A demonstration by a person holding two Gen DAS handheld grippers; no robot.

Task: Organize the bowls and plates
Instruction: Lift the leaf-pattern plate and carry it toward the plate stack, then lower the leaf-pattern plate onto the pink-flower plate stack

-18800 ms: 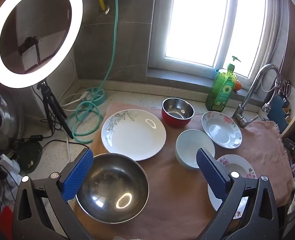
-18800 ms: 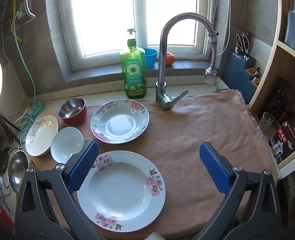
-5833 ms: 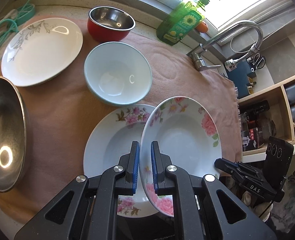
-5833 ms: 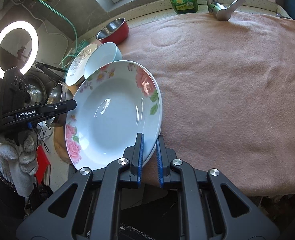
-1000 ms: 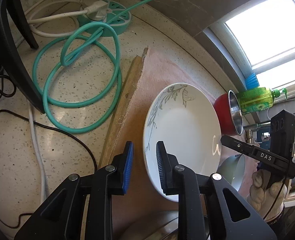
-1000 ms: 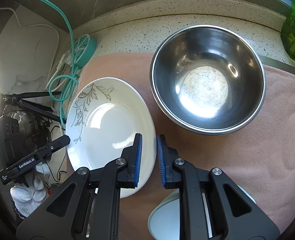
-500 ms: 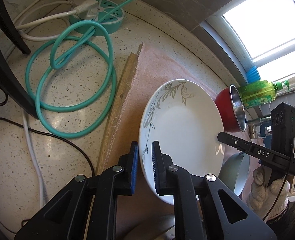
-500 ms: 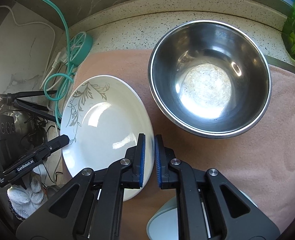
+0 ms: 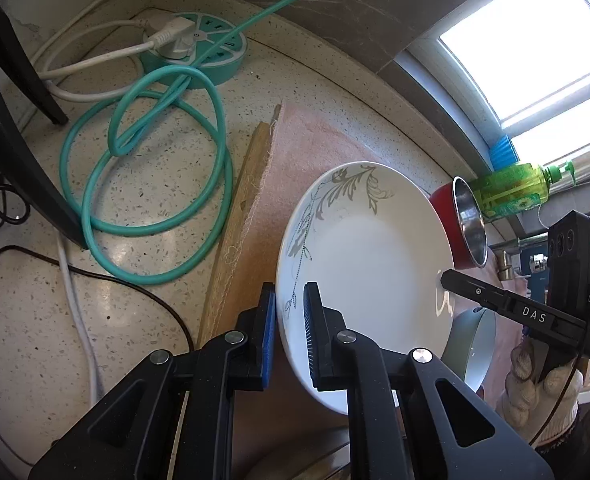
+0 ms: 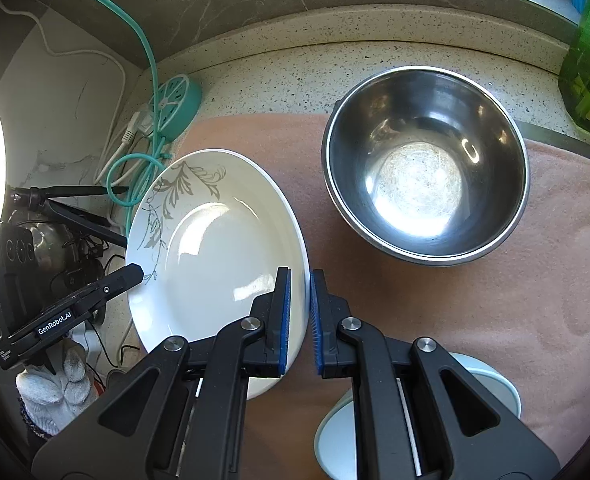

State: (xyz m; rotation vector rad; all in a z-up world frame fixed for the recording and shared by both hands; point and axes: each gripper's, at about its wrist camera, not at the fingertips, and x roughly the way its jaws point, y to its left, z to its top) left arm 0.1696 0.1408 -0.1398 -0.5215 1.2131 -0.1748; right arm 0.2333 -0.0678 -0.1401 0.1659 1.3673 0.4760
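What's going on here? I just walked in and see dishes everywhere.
A person holds a gripper in each gloved hand, and both are clamped on opposite rims of one leaf-patterned plate: the left gripper and the right gripper. A steel bowl sits beside it on the pink cloth.

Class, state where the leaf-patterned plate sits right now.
The leaf-patterned plate is clamped at opposite rims by the left claw and right claw, left of the steel bowl.

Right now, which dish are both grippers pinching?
On the pink cloth beside the steel bowl, find the white plate tilted up off the cloth. It alone has a grey leafy sprig along one rim, with a gripper clamped on each side.
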